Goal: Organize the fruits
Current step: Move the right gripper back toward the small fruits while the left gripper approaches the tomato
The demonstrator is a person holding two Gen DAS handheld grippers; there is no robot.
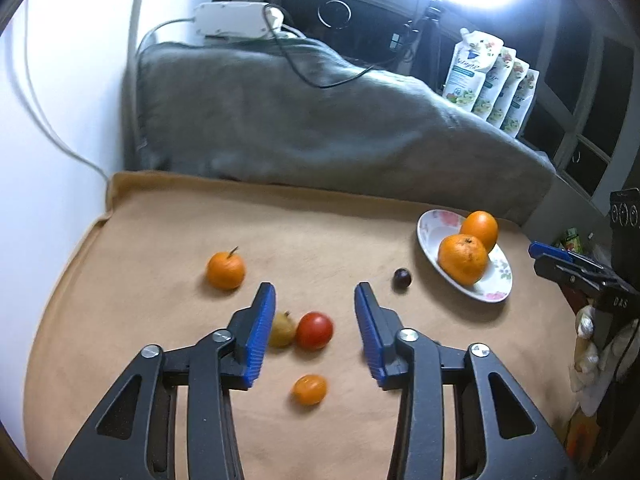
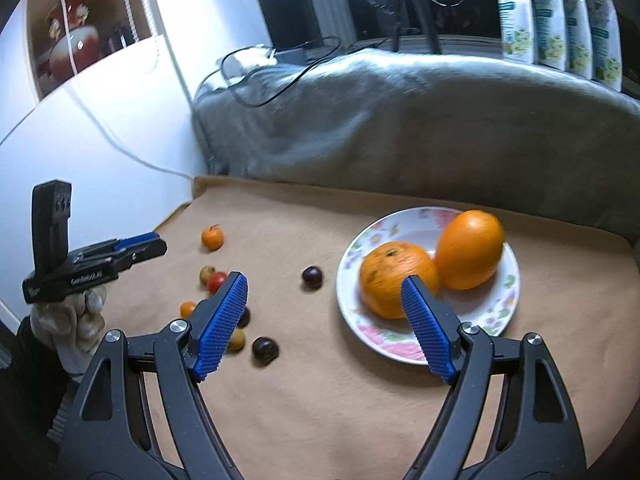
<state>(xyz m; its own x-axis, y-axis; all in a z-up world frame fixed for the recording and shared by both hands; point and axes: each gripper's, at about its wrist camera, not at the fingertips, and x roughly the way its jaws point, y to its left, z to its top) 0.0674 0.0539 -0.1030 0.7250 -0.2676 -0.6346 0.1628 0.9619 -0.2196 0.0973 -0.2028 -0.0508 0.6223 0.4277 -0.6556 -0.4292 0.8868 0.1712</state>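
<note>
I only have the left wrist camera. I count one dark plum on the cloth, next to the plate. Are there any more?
Observer: Yes. The right wrist view shows a second dark plum lying loose on the cloth, nearer that camera.
Operator: Anything beside it?
Observer: A yellowish fruit, partly hidden behind one finger of the right gripper.
Operator: Is that gripper holding anything?
Observer: No. Its jaws are wide open with nothing between them.
</note>
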